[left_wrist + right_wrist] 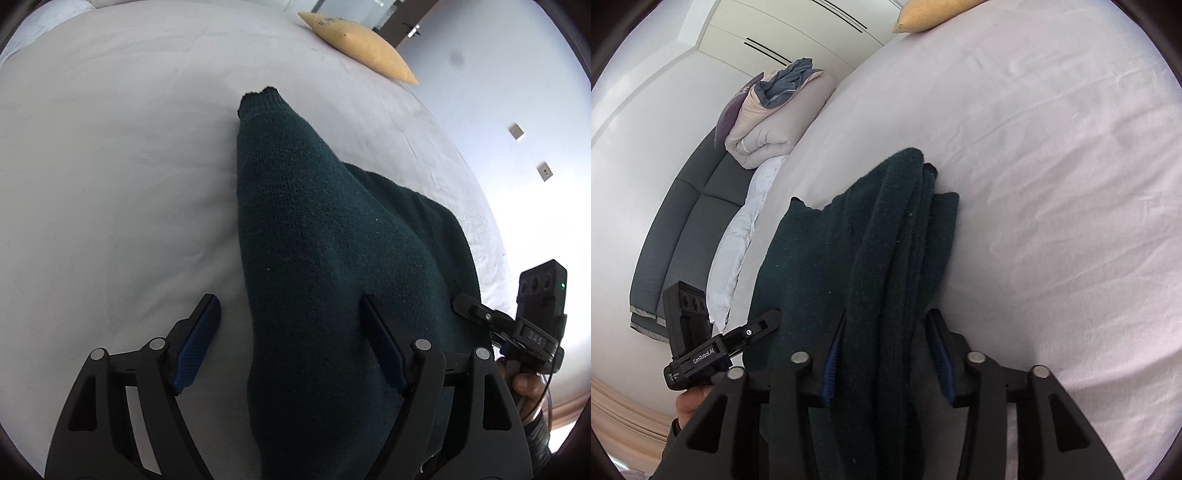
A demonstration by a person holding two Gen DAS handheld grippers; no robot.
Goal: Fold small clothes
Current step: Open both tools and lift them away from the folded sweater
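1. Straddling the dark green sweater [317, 258], the left gripper [291, 332] has its jaws wide apart, pads clear of the knit.
2. The right gripper [886, 354] brackets the folded edge at lower centre, jaws apart.
3. The sweater's long axis runs up-frame across the white bed [110, 184].

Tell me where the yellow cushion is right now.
The yellow cushion lies at the far edge of the white bed, top right in the left wrist view and top centre in the right wrist view, well beyond the dark green knit garment.
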